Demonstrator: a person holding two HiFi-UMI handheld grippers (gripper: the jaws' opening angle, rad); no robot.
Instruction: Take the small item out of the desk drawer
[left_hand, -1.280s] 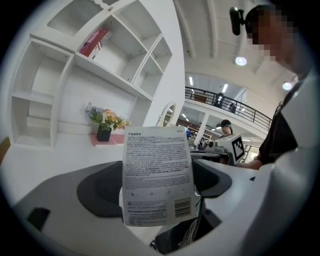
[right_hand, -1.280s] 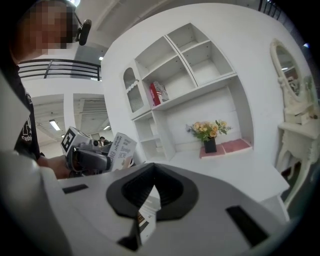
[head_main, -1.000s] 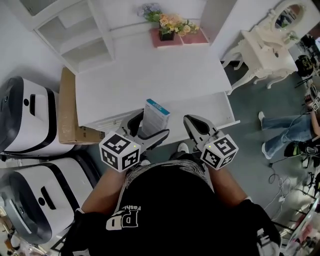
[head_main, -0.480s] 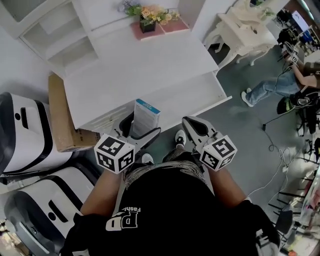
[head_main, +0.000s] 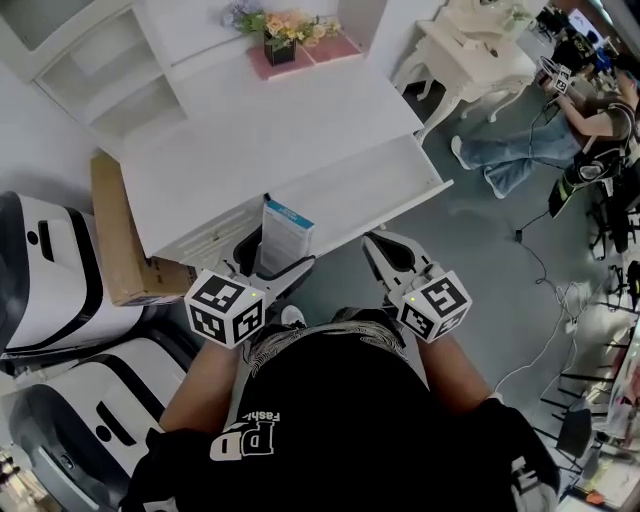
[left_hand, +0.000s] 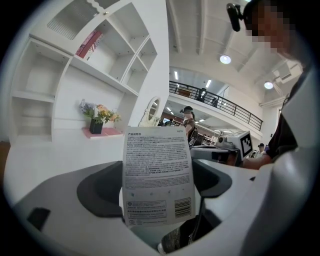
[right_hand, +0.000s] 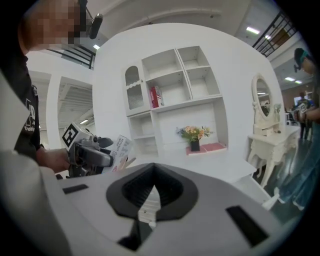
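White tabletop (head_main: 290, 130) with a pot of flowers (head_main: 280, 25) at the back, and the drawer (head_main: 385, 185) sits open along the front edge. Left hand-held gripper (head_main: 275, 262) is clamped on the small box (head_main: 283, 235), which is upright, blue top up and printed side toward its camera, out of the drawer near its front. Right hand-held gripper (head_main: 385, 250) is pinched together with nothing in it, beside the left one.

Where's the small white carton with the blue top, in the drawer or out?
Out. The carton stands upright, clamped in the left gripper, in front of the white desk.
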